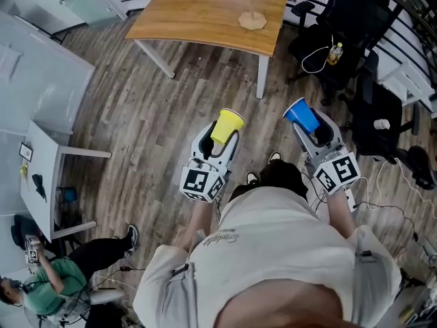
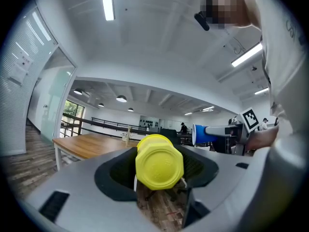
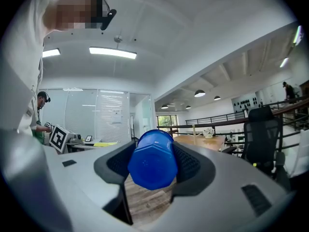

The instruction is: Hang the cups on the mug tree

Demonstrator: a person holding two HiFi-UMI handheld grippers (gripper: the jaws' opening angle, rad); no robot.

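1. Head view: a yellow cup [image 1: 227,126] is being clamped in the left gripper [image 1: 220,142] and a blue cup [image 1: 301,115] in the right gripper [image 1: 313,130]. Both are being held level over the floor [image 1: 157,115], well apart from the wooden table [image 1: 205,12] with a blurred upright, probably the mug tree [image 1: 252,18].
2. Left gripper view: the yellow cup is being squeezed between both pads, base toward the camera.
3. Right gripper view: the blue cup is being gripped likewise.

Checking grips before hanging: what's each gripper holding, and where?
Left gripper holds the yellow cup by its sides near the base; right gripper holds the blue cup likewise.
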